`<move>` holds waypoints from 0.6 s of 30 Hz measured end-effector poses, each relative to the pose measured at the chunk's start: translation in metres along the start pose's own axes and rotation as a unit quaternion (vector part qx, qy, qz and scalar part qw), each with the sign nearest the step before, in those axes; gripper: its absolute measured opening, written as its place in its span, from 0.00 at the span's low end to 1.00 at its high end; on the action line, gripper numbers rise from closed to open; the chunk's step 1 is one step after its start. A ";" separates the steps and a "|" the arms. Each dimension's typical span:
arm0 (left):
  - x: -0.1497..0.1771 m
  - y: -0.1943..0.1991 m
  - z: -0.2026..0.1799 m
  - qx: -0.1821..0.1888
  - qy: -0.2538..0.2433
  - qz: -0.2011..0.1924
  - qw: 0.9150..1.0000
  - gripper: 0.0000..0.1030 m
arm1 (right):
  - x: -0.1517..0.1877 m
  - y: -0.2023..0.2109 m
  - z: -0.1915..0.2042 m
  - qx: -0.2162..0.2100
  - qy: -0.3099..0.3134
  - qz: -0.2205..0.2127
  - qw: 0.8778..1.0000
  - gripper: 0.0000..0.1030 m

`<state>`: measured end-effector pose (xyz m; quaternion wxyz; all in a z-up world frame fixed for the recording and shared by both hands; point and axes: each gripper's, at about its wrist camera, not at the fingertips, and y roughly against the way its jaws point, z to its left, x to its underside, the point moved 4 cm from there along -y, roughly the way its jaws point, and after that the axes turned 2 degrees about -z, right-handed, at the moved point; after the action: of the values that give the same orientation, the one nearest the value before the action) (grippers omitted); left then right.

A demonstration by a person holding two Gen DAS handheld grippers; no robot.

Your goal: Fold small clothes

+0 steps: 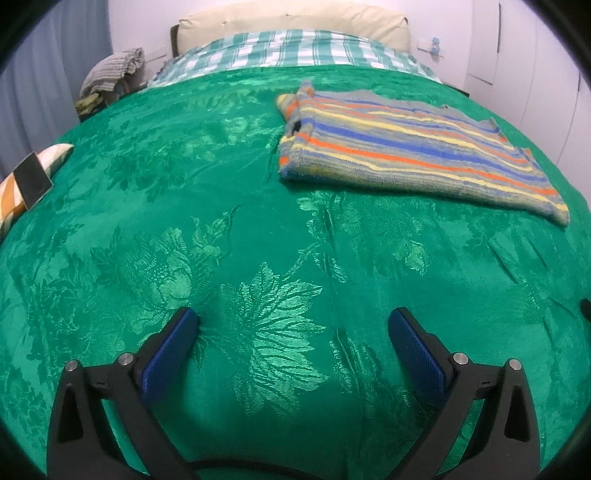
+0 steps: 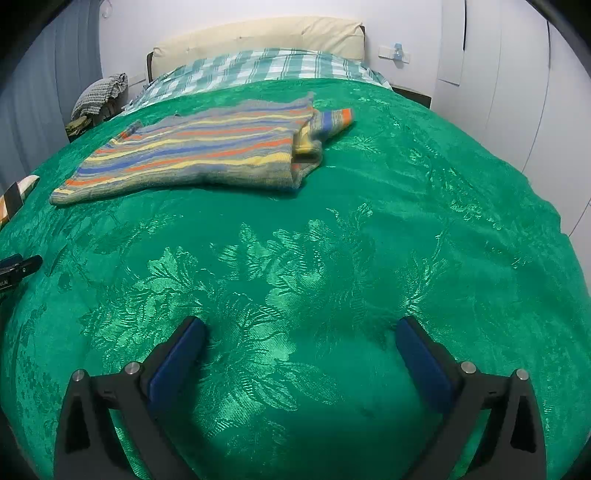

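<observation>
A striped knit garment (image 1: 413, 147) in grey, blue, orange and yellow lies folded flat on the green bedspread (image 1: 221, 221), far right in the left wrist view. In the right wrist view the same garment (image 2: 207, 151) lies far left, a sleeve end sticking out at its right side. My left gripper (image 1: 293, 321) hangs open over bare bedspread, well short of the garment, nothing between its blue pads (image 1: 173, 354). My right gripper (image 2: 301, 328) is likewise open and empty over the bedspread (image 2: 406, 221). The tip of the left gripper (image 2: 20, 266) shows at the left edge of the right wrist view.
A checked green-and-white cover (image 1: 295, 51) and a cream headboard (image 1: 295, 20) are at the far end of the bed. A pile of cloth (image 1: 110, 72) sits beside the bed at far left. A striped cushion with a black card (image 1: 31, 181) lies at the left edge. White wardrobe doors (image 2: 517, 92) stand on the right.
</observation>
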<state>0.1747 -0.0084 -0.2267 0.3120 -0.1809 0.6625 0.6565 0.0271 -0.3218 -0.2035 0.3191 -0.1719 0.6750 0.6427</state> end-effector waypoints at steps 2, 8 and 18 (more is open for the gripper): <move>0.000 0.000 -0.001 -0.001 0.000 -0.001 1.000 1.00 | 0.000 0.000 0.000 0.001 0.000 0.000 1.000 0.99; 0.000 0.000 -0.001 -0.001 -0.001 0.000 1.000 1.00 | 0.000 -0.001 0.000 0.000 0.000 0.000 1.000 0.99; 0.000 -0.001 -0.001 -0.003 -0.002 0.001 1.000 1.00 | 0.000 -0.001 0.000 0.000 0.000 0.000 1.000 0.99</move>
<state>0.1747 -0.0098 -0.2277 0.3123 -0.1796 0.6598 0.6595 0.0275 -0.3217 -0.2040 0.3192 -0.1717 0.6752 0.6425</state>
